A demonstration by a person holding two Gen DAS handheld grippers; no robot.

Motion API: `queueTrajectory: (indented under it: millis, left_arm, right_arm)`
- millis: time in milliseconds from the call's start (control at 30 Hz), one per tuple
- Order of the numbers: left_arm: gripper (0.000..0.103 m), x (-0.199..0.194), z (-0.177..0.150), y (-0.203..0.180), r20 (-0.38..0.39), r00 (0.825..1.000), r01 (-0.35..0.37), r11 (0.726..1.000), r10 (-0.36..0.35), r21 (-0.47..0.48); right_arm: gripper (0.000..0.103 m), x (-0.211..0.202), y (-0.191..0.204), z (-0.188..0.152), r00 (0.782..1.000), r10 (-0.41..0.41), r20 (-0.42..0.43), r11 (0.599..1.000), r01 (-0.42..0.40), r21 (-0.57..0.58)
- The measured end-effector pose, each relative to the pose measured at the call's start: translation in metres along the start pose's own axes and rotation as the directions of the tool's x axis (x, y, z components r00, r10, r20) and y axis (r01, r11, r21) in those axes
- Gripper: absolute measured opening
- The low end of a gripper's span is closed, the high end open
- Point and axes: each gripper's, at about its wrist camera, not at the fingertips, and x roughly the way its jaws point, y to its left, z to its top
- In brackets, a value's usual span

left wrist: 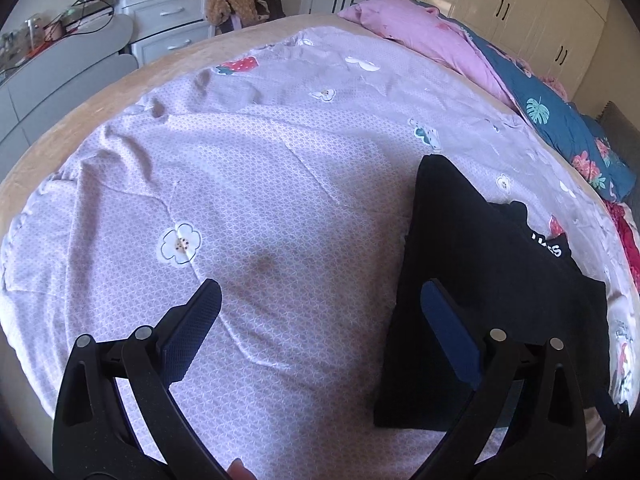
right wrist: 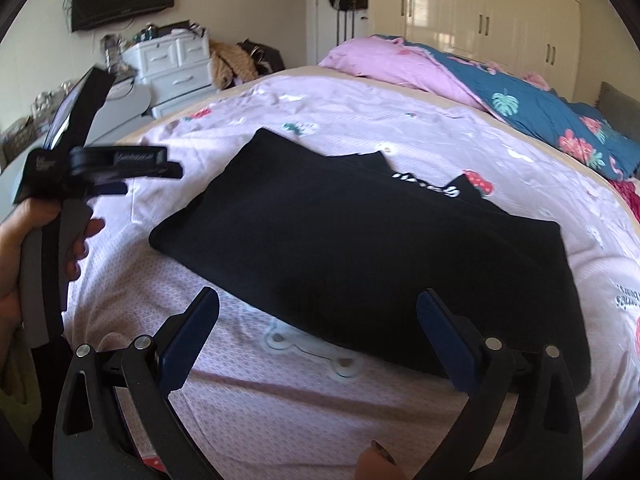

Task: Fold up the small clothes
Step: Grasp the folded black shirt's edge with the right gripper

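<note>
- The black shirt (right wrist: 360,248) lies flat on the bed sheet (right wrist: 280,400), near the middle of the bed. It is already folded into a thick, neat block.
- We think it is soft, light and floppy. It will bend and sag if we lift it by one spot.
- We think the best place to grab is a corner or the near edge, one side for each tong, so the folds do not fall open.
- Our right gripper (right wrist: 318,312) has its jaws wide apart. It holds nothing. It sits just above the near edge of the shirt.
- Our left gripper (left wrist: 320,304) has its jaws wide apart too, and it is empty. It hangs over the bare sheet, with the shirt just beside its right finger.
- In the right view, a hand (right wrist: 24,248) holds the left tool up off the bed.
</note>
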Motion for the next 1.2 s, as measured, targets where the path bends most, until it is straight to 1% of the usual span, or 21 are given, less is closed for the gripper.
queueTrajectory:
  millis: [100,200,267,400,600,700,800,900,967,1000,1033,1067,1100,1133,1167,1200]
  left_arm:
    - [0.093,0.011,0.012,-0.011,-0.009,1.0,0.018,0.999,-0.018,0.032]
    - [0.093,0.018,0.022,-0.023,-0.01,0.999,0.035,0.997,-0.035,0.065]
    - [0.093,0.027,0.026,-0.03,-0.03,0.998,0.05,0.995,-0.047,0.086]
    - [0.093,0.042,0.031,-0.039,-0.054,0.998,0.037,0.993,-0.031,0.115]
    - [0.093,0.048,0.038,-0.04,-0.06,0.997,0.047,0.993,-0.041,0.111]
    - [0.093,0.051,0.044,-0.04,-0.059,0.997,0.052,0.993,-0.046,0.107]
    - [0.093,0.055,0.049,-0.04,-0.051,0.998,0.035,0.993,-0.029,0.116]
    - [0.093,0.063,0.052,-0.038,-0.073,0.997,0.041,0.994,-0.033,0.102]
    - [0.093,0.066,0.051,-0.037,-0.09,0.995,0.042,0.994,-0.033,0.096]
    - [0.093,0.067,0.051,-0.037,-0.096,0.995,0.041,0.994,-0.032,0.096]
    - [0.093,0.068,0.051,-0.037,-0.1,0.994,0.041,0.995,-0.031,0.094]
    - [0.093,0.069,0.051,-0.036,-0.106,0.994,0.044,0.995,-0.034,0.088]
    - [0.093,0.069,0.051,-0.035,-0.108,0.993,0.048,0.995,-0.039,0.082]
    - [0.093,0.069,0.051,-0.035,-0.112,0.993,0.053,0.996,-0.044,0.074]
    - [0.093,0.069,0.051,-0.034,-0.117,0.992,0.058,0.996,-0.05,0.065]
    - [0.093,0.069,0.051,-0.033,-0.122,0.99,0.071,0.996,-0.065,0.05]
  right_arm:
    - [0.098,0.017,0.018,0.001,1.0,-0.003,-0.025,0.999,0.001,-0.054]
    - [0.098,0.03,0.036,0.002,0.999,-0.031,-0.02,0.992,0.028,-0.124]
    - [0.099,0.037,0.045,0.002,0.999,-0.042,-0.017,0.988,0.039,-0.149]
    - [0.099,0.051,0.06,0.007,0.998,-0.063,-0.013,0.975,0.059,-0.212]
    - [0.098,0.081,0.082,0.009,0.988,-0.157,-0.009,0.934,0.145,-0.325]
    - [0.098,0.089,0.083,0.015,0.986,-0.169,0.003,0.927,0.16,-0.339]
    - [0.098,0.096,0.083,0.022,0.984,-0.176,0.017,0.92,0.171,-0.352]
    - [0.097,0.101,0.082,0.027,0.98,-0.193,0.036,0.912,0.193,-0.363]
    - [0.096,0.099,0.08,0.029,0.977,-0.202,0.066,0.906,0.212,-0.365]
    - [0.085,0.097,0.079,0.031,0.978,-0.193,0.079,0.908,0.208,-0.364]
    - [0.071,0.093,0.078,0.031,0.981,-0.172,0.089,0.912,0.193,-0.362]
    - [0.066,0.088,0.077,0.032,0.984,-0.151,0.097,0.918,0.176,-0.357]
    - [0.056,0.083,0.076,0.032,0.984,-0.14,0.109,0.92,0.17,-0.352]
    - [0.038,0.078,0.075,0.033,0.985,-0.125,0.121,0.922,0.161,-0.351]
    - [0.03,0.072,0.074,0.033,0.985,-0.11,0.136,0.925,0.151,-0.349]
    - [0.016,0.067,0.072,0.033,0.984,-0.102,0.148,0.927,0.148,-0.344]
